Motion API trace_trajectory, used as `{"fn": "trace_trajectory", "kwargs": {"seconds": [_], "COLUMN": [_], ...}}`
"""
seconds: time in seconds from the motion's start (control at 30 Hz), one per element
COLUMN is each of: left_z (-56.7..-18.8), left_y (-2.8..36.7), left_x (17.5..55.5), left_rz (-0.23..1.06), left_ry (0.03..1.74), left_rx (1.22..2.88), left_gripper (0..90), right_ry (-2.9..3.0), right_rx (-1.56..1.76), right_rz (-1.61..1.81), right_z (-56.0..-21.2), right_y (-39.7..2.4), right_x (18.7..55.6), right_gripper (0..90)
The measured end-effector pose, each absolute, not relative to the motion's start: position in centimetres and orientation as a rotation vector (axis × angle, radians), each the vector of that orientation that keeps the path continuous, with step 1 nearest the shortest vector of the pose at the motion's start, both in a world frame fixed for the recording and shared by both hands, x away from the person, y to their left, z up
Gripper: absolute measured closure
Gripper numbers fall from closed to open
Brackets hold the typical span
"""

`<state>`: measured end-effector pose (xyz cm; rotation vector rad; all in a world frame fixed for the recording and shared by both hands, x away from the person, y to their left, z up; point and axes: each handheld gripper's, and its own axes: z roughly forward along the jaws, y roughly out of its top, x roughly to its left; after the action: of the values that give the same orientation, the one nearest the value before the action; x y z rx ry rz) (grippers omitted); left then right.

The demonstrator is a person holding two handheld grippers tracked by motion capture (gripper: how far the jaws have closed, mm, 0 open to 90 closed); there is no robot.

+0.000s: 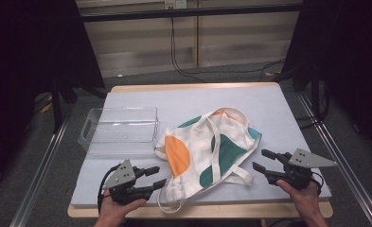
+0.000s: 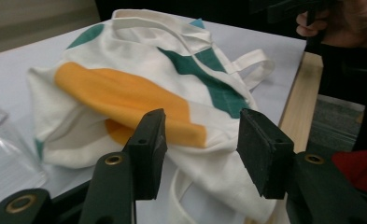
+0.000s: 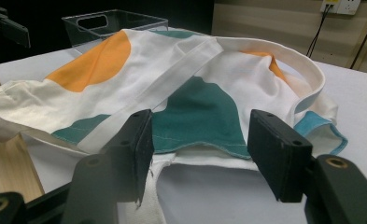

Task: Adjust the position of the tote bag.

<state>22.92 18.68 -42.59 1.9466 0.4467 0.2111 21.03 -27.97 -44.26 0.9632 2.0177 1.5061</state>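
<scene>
Left gripper (image 1: 158, 177): jaws apart, nothing clamped, tips just at the lower-left edge of the tote bag (image 1: 207, 146); held level in the person's left hand (image 1: 119, 208) at lower left of the high view, pointing right.

Right gripper (image 1: 264, 161): jaws apart, empty, tips near the bag's right edge; gripped by the right hand (image 1: 302, 191) at lower right, pointing left.

Tote bag: white cloth with orange, green and blue patches, crumpled at centre of the desk (image 1: 278, 109), straps loose.

Clear plastic bin (image 1: 119, 130): left of the bag, just beside it.
</scene>
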Motion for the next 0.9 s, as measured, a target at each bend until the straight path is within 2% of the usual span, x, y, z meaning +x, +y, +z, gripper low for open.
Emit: {"fn": "trace_trajectory", "kwargs": {"seconds": [0.43,0.77,0.9], "left_z": [-41.8,-43.2,-44.2], "left_y": [10.6,8.7,8.3], "left_x": [24.6,25.1,24.8], "left_rz": [0.105,0.099,0.104], "left_ry": [0.288,0.271,0.260], "left_rx": [2.096,2.196,2.234], "left_gripper": [55.2,54.2,50.4], "right_ry": [2.040,2.049,2.058], "right_rx": [0.960,0.961,0.960], "right_rz": [1.503,1.494,1.484], "right_z": [-44.5,-44.7,-44.8], "right_y": [-27.5,-27.5,-27.4], "right_x": [21.2,21.3,21.3], "right_gripper": [40.2,39.5,39.2]}}
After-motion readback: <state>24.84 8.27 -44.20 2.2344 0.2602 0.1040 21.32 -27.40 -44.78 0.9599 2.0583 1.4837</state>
